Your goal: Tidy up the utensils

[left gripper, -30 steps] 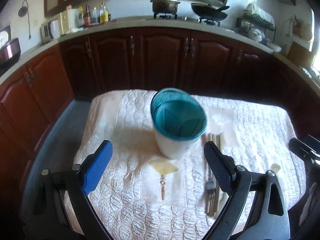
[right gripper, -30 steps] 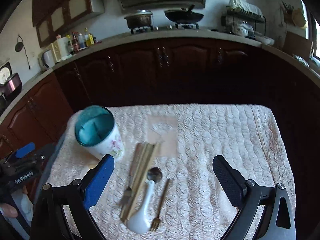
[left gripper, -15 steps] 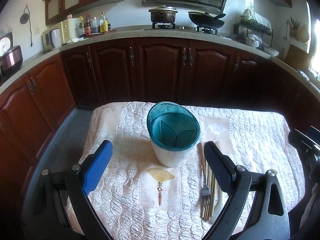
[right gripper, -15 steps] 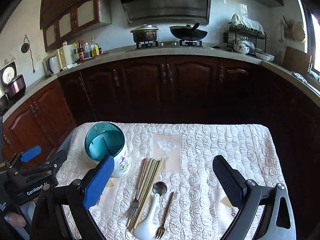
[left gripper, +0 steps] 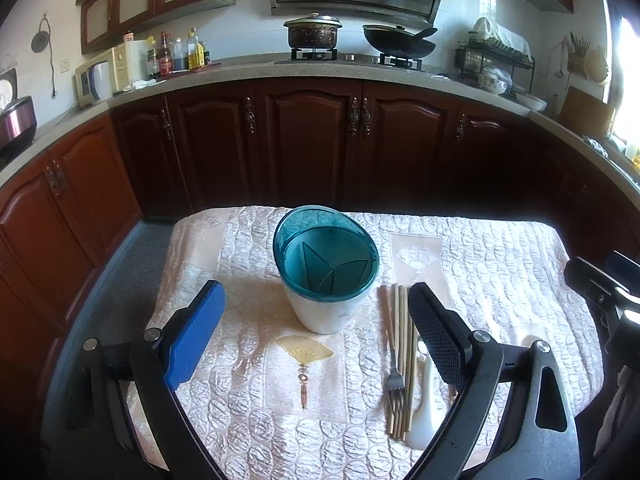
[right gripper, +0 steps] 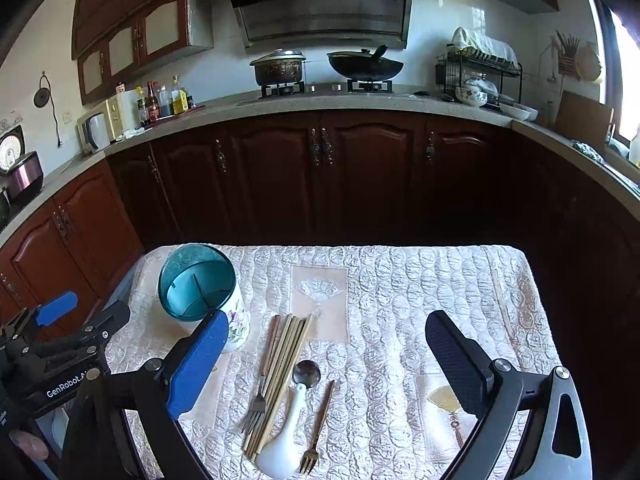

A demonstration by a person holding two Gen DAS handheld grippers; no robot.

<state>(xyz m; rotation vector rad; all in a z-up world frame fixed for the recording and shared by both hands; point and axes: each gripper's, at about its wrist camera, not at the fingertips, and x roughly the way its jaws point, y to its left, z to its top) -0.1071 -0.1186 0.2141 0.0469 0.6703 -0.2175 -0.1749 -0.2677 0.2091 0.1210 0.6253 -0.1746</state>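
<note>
A white utensil holder with a teal divided rim [left gripper: 326, 270] [right gripper: 200, 292] stands on the quilted tablecloth [left gripper: 248, 400] [right gripper: 420, 300]. To its right lie several wooden chopsticks [left gripper: 402, 360] [right gripper: 282, 372], a metal fork [left gripper: 394, 376] [right gripper: 258, 400], a white ceramic spoon [left gripper: 424, 408] [right gripper: 288, 436], a dark metal spoon [right gripper: 307, 372] and a small brass fork [right gripper: 318, 428]. My left gripper [left gripper: 316, 328] is open just in front of the holder, empty. My right gripper [right gripper: 326, 356] is open above the utensils, empty.
Dark wooden cabinets [left gripper: 312, 148] curve around behind the table under a countertop with a pot [left gripper: 312, 34], a wok [left gripper: 400, 42] and a dish rack [left gripper: 496, 64]. The left gripper's body [right gripper: 52, 360] shows at the left of the right wrist view.
Both grippers have pulled back and tilted up, so the holder and utensils sit lower and smaller in view. Nothing on the table has moved.
</note>
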